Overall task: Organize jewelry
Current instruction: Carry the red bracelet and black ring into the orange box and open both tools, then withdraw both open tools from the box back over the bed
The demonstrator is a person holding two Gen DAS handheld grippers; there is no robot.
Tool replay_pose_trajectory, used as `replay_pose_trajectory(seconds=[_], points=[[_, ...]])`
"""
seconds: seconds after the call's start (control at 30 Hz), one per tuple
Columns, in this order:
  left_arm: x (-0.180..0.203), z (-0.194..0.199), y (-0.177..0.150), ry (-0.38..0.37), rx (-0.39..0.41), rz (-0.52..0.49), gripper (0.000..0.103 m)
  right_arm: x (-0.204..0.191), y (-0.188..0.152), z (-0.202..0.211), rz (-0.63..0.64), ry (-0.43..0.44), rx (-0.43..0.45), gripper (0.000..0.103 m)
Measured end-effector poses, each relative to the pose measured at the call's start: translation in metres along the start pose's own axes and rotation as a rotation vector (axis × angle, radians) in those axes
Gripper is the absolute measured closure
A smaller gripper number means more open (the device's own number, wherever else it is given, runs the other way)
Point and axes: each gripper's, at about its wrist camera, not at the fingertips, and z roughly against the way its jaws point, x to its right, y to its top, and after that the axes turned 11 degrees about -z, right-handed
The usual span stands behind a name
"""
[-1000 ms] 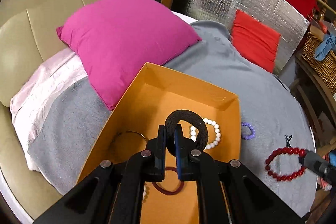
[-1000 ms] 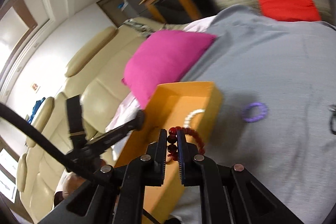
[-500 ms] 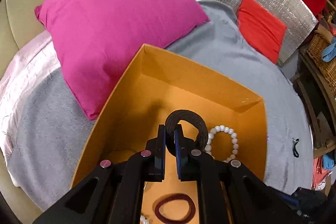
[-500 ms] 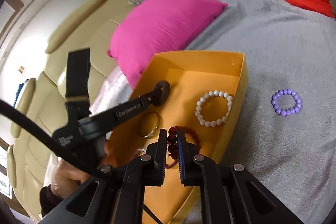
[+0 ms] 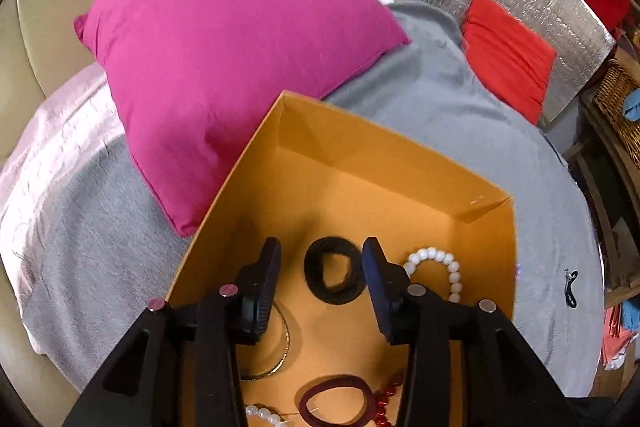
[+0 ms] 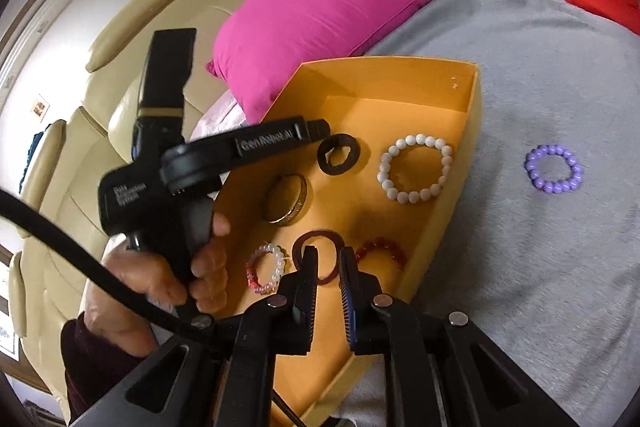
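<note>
An orange box (image 5: 400,143) lies on a grey blanket. My left gripper (image 5: 321,247) hangs over it, its jaws opening. A black hair tie (image 5: 334,275) lies loose on the box floor between them, untouched. Beside it are a white bead bracelet (image 5: 436,259) and a gold bangle (image 5: 285,339). In the right wrist view my right gripper (image 6: 329,259) is low over the box's near end, jaws opening a little with nothing gripped. A red bead bracelet (image 6: 380,251) lies just right of it and a maroon hair tie (image 6: 304,239) behind it. A purple bracelet (image 6: 554,169) lies outside the box (image 6: 476,99).
A pink cushion (image 5: 240,47) presses against the box's far left side, and a red cushion (image 5: 508,55) leans on a silver board behind. A small black item (image 5: 570,287) lies on the blanket to the right. A person's hand (image 6: 160,279) holds the left gripper (image 6: 320,129). A beige sofa (image 6: 132,39) sits left.
The left jaws have opened and the black hair tie dropped onto the box floor. The right gripper came down over the box, and the red bead bracelet left its jaws.
</note>
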Motion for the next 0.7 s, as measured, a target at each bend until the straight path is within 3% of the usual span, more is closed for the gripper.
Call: replay_pose_trajectory(seconds=[0.13,0.33,0.43,0.7], points=[[0.009,0.013,0.004,0.005,0.035,-0.028,0.057,0.009,-0.005,0.019,0.005,-0.012,0.017,0.089],[0.027,0.030,0.010,0.012,0.092,-0.058,0.055,0.044,-0.010,0.071,-0.031,-0.012,0.131,0.088],[0.046,0.037,0.012,0.012,0.128,-0.094,0.048,0.075,-0.014,0.098,-0.080,-0.039,0.192,0.088],[0.097,0.039,0.012,0.016,0.165,-0.194,0.044,0.183,-0.027,0.150,-0.317,-0.124,0.311,0.085]])
